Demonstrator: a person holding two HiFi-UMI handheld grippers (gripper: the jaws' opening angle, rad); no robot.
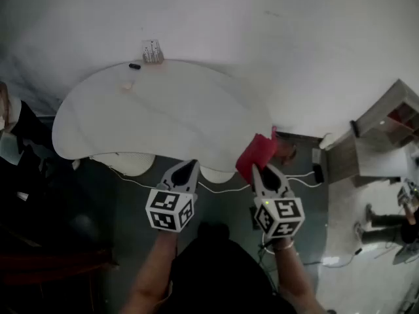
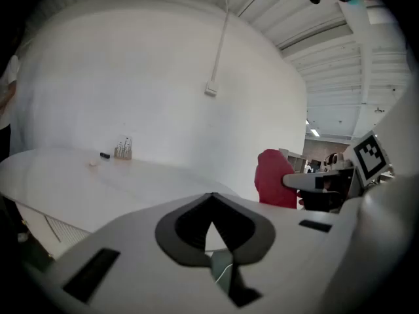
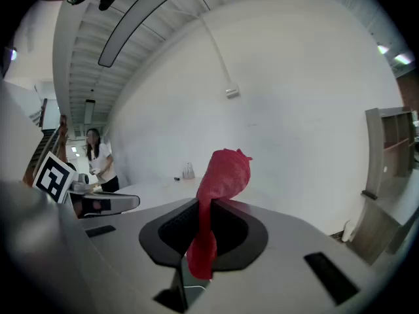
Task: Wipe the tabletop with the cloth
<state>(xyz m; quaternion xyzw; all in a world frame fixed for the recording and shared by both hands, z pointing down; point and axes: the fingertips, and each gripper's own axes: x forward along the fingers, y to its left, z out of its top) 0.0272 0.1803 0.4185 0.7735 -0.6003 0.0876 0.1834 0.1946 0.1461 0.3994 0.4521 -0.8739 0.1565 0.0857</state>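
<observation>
White curved counter (image 1: 163, 116) ahead; my right claw (image 3: 200, 231) pinches the soft, light red cloth (image 3: 224, 172) by a bunched fold, which I judge secure; left claw (image 2: 211, 205) closed, empty

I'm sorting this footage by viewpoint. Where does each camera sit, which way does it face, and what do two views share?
Head view: on the person's head, steeply down at the white table; forearms, left gripper, right gripper show.
Left gripper view: on the left gripper, along its shut, empty jaws across the table; right gripper at right.
Right gripper view: on the right gripper, along jaws clamped on the red cloth; left gripper at left.
Shared: all show table and cloth.
</observation>
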